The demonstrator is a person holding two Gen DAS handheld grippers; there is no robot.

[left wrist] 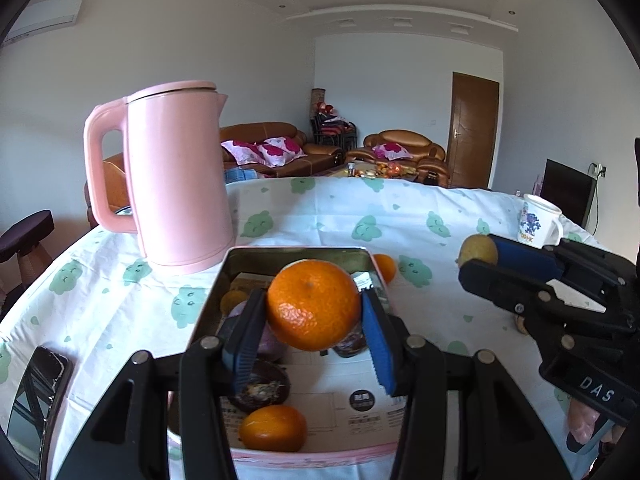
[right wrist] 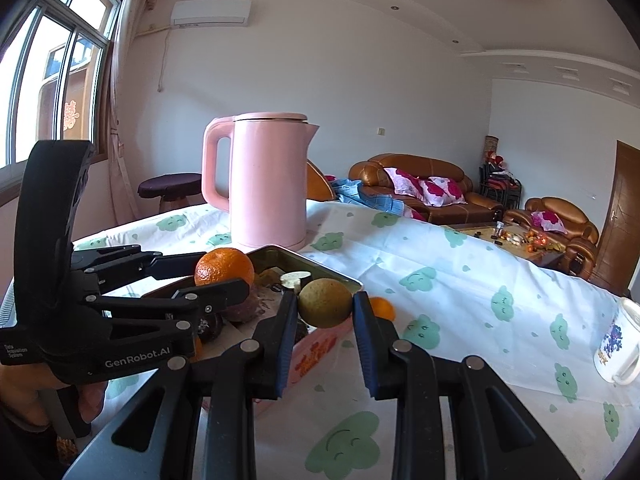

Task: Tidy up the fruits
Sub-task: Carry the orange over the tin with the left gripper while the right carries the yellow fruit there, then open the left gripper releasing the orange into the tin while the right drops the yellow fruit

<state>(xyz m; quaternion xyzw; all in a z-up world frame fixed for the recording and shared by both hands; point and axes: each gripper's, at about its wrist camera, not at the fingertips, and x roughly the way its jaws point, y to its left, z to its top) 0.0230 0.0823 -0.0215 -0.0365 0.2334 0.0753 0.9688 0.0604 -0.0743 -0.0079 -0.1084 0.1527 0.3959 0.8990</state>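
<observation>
My left gripper (left wrist: 314,312) is shut on a large orange (left wrist: 313,305) and holds it in the air over the open pink tin box (left wrist: 208,292). Inside the box lie a small orange (left wrist: 273,428) and dark purple fruits (left wrist: 260,384). My right gripper (right wrist: 325,303) is shut on a yellow-green round fruit (right wrist: 325,302) and holds it beside the box's right edge (right wrist: 320,344). From the left wrist view that gripper (left wrist: 478,258) shows at the right with its fruit (left wrist: 477,250). In the right wrist view the left gripper (right wrist: 224,270) carries its orange (right wrist: 224,268). A small orange (left wrist: 385,267) rests on the cloth behind the box.
A tall pink kettle (left wrist: 176,176) stands on the table behind the box to the left. A white printed mug (left wrist: 538,220) sits at the table's far right. A dark phone (left wrist: 36,396) lies near the left edge of the patterned tablecloth (left wrist: 420,216).
</observation>
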